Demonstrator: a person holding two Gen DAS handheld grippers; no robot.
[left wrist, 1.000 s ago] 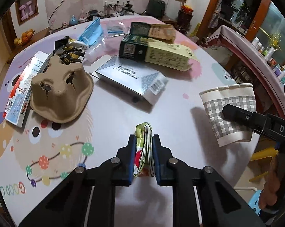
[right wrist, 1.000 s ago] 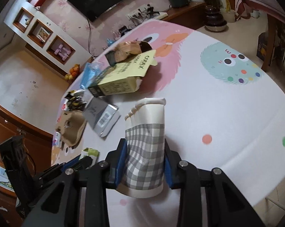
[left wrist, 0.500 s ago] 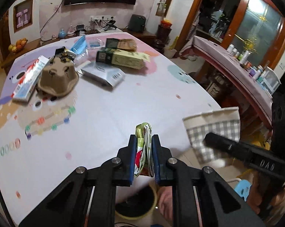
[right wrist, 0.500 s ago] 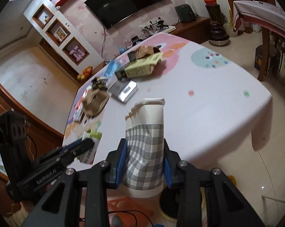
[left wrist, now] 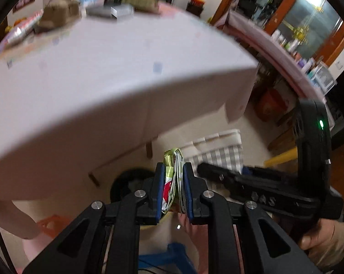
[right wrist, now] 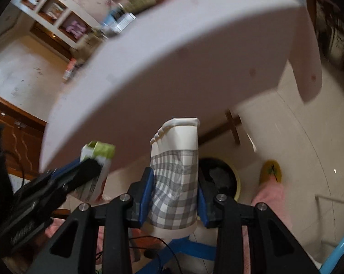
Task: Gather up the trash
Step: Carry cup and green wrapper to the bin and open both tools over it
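Since the earlier frames you have swung both grippers off the table [left wrist: 103,86] and down past its edge, toward the dark bin [right wrist: 220,178] on the floor. Your left gripper [left wrist: 173,189] stays clenched on the flattened wrapper [left wrist: 172,178], which stands on edge, long axis running forward between the pads. Your right gripper [right wrist: 174,196] is clamped on the checked paper cup [right wrist: 175,171], squashed, its rolled rim pointing away from you. This looks like the carry-to-bin step; next, bring each piece over the bin's mouth before letting go.
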